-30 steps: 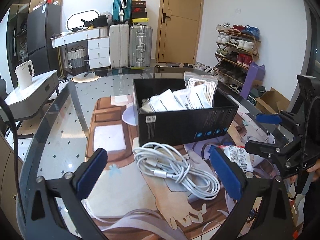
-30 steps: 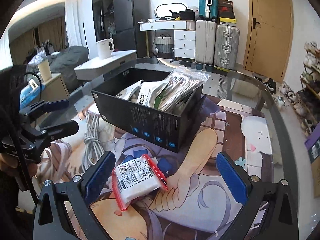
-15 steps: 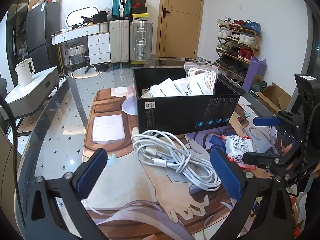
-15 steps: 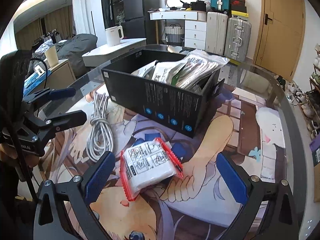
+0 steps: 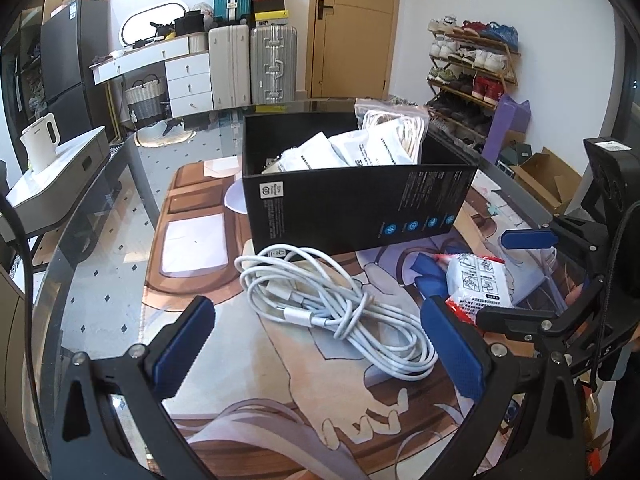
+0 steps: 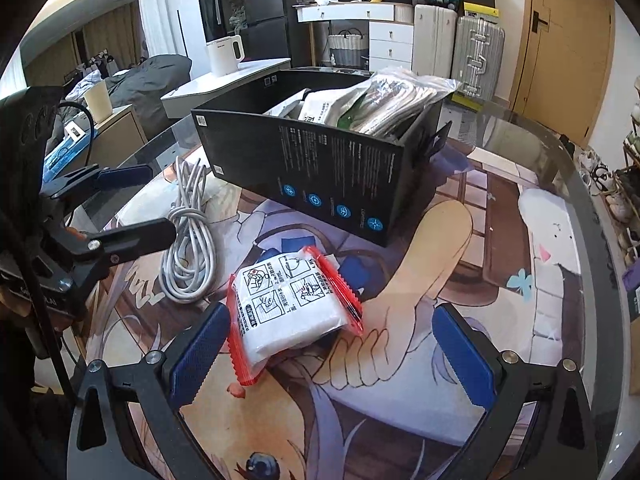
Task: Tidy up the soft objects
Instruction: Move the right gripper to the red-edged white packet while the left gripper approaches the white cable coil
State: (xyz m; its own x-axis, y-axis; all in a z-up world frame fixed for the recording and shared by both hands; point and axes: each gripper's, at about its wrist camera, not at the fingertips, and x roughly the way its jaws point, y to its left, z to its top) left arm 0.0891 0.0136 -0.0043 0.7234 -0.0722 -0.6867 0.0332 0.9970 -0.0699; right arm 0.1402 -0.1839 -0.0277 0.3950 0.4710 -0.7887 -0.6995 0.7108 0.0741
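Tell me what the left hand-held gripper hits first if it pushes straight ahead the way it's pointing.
Most likely the coiled white cable, lying on the mat between the open fingers of the left hand-held gripper. The black box stands just behind it. Depth is uncertain, so it might pass above the cable.

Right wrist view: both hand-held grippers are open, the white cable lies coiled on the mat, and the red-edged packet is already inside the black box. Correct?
Not quite. The right wrist view shows the red-edged packet on the mat in front of the black box, between the open right hand-held gripper's fingers. The rest holds.
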